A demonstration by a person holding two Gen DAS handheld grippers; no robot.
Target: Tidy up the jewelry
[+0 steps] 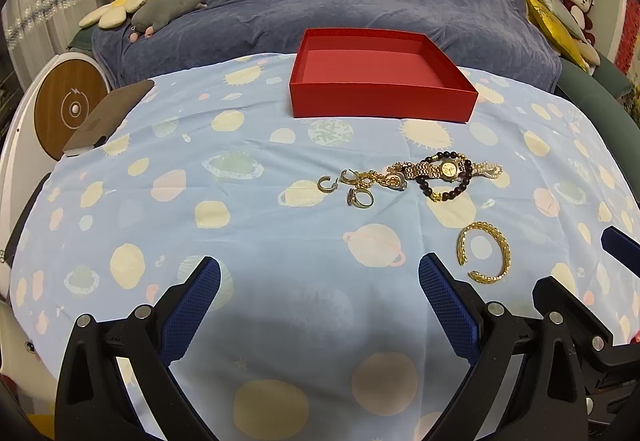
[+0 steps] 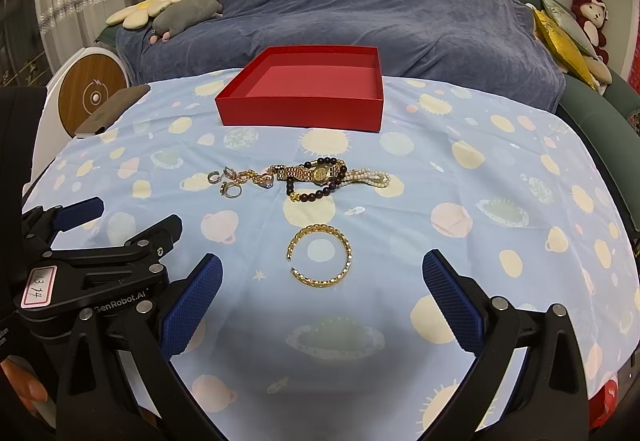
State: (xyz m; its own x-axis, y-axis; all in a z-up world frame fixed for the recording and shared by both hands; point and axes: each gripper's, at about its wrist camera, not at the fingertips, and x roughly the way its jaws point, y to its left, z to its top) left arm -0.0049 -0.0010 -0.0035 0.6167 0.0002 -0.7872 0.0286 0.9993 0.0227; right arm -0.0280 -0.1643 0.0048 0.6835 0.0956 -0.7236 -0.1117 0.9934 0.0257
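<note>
Left wrist view: left gripper (image 1: 319,283) hovered over worktop (image 1: 248,237), fingers wide apart, nothing between them. Red box (image 1: 383,97) stood at far edge. Jewelry cluster (image 1: 412,177) lay between box and gripper; gold bangle (image 1: 484,253) lay just beside right finger.

Right wrist view: right gripper (image 2: 322,283) spread apart, nothing held. Gold bangle (image 2: 320,255) lay between its fingertips on worktop (image 2: 480,181), jewelry cluster (image 2: 300,177) and red box (image 2: 300,109) beyond.

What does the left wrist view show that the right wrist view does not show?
Only the left wrist view shows the left gripper head-on, open over bare cloth. Only the right wrist view shows the right gripper head-on, open, with the gold bangle just ahead between its fingers, and a numbered label. Both show the red box, empty, and the jewelry pile on the tablecloth.
</note>
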